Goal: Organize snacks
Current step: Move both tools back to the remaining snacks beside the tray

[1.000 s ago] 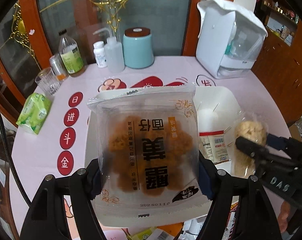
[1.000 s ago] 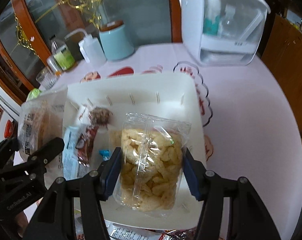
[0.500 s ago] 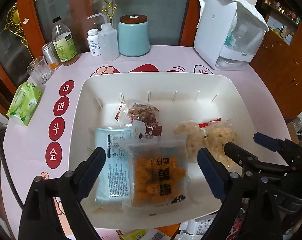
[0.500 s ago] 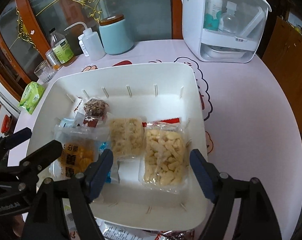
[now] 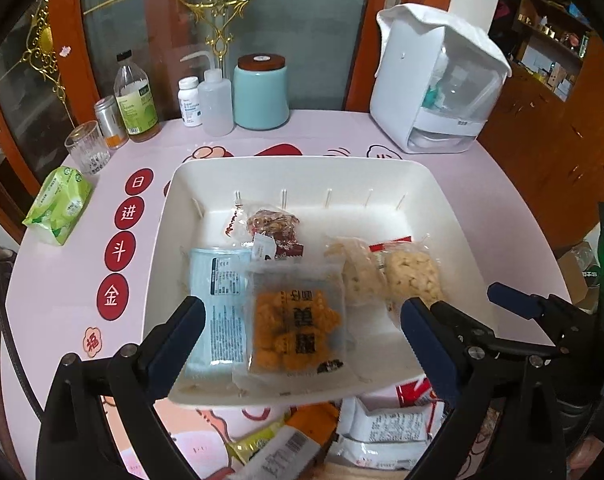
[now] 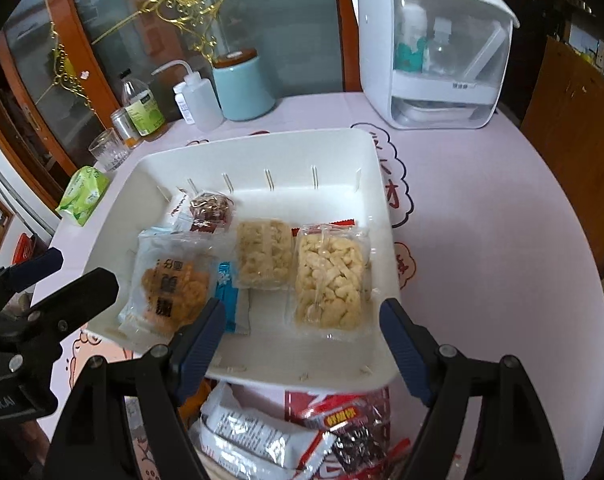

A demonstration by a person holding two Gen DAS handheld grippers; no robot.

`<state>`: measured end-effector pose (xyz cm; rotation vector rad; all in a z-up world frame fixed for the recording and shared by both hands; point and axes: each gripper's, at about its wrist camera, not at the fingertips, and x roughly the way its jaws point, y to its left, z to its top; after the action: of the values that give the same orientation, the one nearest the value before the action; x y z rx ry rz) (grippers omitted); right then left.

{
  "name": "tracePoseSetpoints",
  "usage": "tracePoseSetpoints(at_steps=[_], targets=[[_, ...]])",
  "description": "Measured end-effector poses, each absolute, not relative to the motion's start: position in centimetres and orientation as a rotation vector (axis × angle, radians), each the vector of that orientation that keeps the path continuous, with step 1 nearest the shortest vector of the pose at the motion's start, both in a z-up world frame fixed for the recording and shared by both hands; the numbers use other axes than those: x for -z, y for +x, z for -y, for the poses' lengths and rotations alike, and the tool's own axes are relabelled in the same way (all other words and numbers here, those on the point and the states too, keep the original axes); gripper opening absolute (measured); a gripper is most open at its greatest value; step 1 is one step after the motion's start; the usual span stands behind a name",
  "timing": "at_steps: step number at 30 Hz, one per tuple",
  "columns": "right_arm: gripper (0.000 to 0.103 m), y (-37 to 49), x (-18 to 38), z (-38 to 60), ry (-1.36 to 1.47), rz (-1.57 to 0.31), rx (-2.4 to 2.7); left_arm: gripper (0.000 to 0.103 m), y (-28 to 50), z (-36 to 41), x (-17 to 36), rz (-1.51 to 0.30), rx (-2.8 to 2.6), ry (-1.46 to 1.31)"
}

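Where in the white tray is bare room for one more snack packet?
The white tray is bare along its far wall, behind the pale puffs packet, and in the near strip by the front rim. The left half is crowded: the orange snack packet overlaps the blue packet.

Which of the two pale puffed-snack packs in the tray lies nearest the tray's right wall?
The larger clear pack of chunky pale puffs, lying by the white tray's right wall; the narrower pale pack lies left of it, toward the middle.
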<state>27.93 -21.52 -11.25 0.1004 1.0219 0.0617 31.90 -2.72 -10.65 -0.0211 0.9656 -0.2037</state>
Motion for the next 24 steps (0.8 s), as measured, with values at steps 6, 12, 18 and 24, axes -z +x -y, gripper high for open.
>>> tracePoseSetpoints(at_steps=[6, 12, 18, 24], targets=[[0.08, 25.1, 8.7, 22.1, 0.104, -0.937, -0.083, 0.098, 28.6, 3.0, 8.3, -0.91, 0.184, 0.029], [0.08, 21.7, 6.0, 22.0, 0.083, -0.84, -0.124, 0.098, 25.7, 1.7, 6.5, -0.913, 0.137, 0.032], [0.08, 19.6, 5.6, 21.5, 0.064, -0.86, -0.182, 0.098, 22.6, 0.3, 5.4, -0.903, 0.133, 0.016], [0.08, 17.0, 5.9, 19.8, -0.095, -0.839, -0.207, 0.098, 19.8, -0.6, 5.1, -0.9, 0.167, 0.039]])
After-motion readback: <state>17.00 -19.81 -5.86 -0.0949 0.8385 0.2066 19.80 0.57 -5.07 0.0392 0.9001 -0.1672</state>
